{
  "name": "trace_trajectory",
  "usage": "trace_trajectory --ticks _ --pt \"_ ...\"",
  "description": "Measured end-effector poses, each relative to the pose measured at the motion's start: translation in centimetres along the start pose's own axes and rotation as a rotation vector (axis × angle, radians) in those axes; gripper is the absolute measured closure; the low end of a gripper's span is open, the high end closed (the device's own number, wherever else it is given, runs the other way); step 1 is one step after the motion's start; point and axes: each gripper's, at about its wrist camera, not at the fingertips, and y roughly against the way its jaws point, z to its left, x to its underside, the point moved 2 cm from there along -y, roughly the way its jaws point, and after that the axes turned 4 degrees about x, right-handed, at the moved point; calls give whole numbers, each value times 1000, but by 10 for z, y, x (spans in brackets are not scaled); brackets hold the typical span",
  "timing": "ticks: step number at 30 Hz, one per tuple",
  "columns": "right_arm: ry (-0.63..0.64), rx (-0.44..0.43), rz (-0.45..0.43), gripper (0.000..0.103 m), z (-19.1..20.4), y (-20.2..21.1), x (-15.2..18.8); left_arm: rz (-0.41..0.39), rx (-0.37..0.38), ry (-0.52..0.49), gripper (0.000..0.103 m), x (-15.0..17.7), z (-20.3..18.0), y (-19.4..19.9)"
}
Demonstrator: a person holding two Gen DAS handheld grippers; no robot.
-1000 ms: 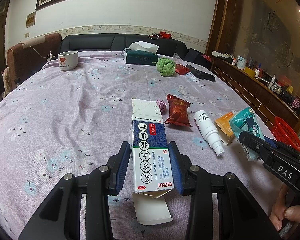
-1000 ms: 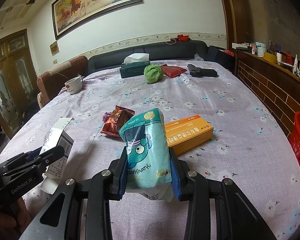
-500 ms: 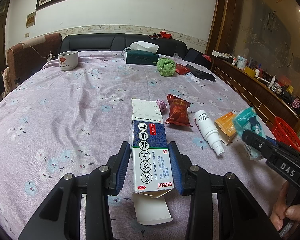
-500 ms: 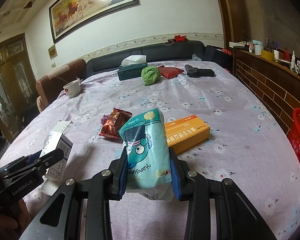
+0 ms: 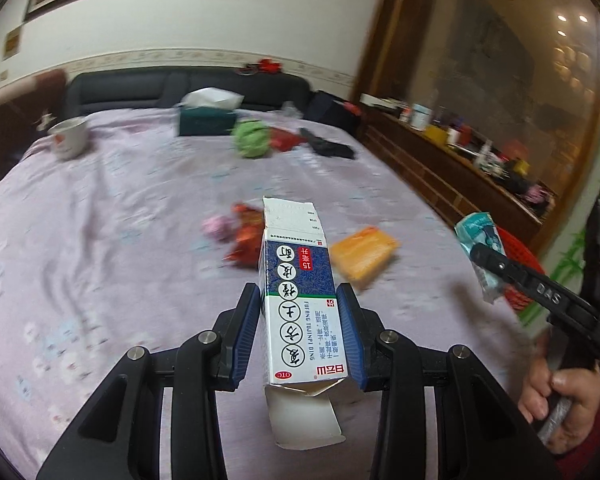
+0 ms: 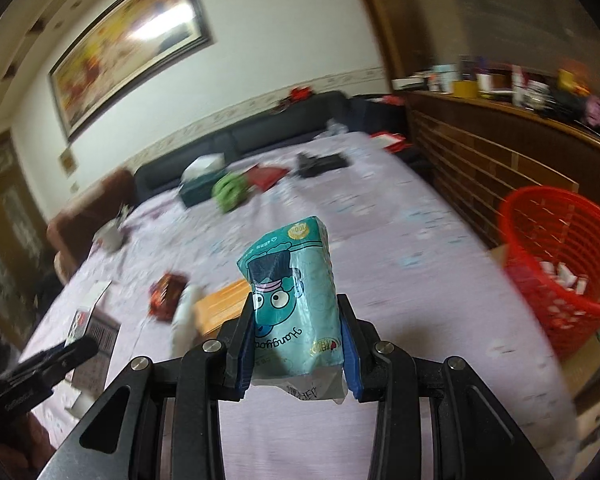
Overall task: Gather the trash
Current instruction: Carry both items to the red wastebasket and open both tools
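Left claw point(image 5: 298, 334) clamps our box point(image 5: 300, 304), flaps open | right claw point(image 6: 298, 344) grips teal packet point(image 6: 294, 288) | red basket point(image 6: 556, 264) right of it, contents blurred | orange box point(image 5: 362, 254), red wrapper point(image 5: 246, 240) ahead, smeared.

Basket point(image 6: 560, 248) right of the table point(image 6: 440, 280)

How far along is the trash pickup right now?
Partly done. The red basket already holds some white scraps. In hand: the left tongs clamp the blue-and-white medicine box, and the right tongs clamp the teal snack bag; neither is dropped in yet. Left on the table: the orange box, red wrapper and pink wad.
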Motion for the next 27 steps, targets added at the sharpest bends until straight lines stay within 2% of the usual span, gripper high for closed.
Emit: trace_trajectory --ticks 8,14,20,25,26,27 --pt "-189 140 -115 63 -112 47 -30 68 179 -116 65 -29 -92 -29" --pt "-287 234 -157 61 -193 74 -41 143 319 -211 65 -43 -184 -70" --pt "-367 221 -149 61 -243 77 -50 204 429 -264 65 -52 -267 -125" --pt "-409 208 -145 59 -271 69 -62 255 469 -265 65 -55 -317 -168" --pt "-417 207 -145 56 -276 67 -65 252 471 -260 63 -56 -325 -179" --pt "-419 205 -142 55 -280 63 -67 245 473 -252 56 -57 -331 -186"
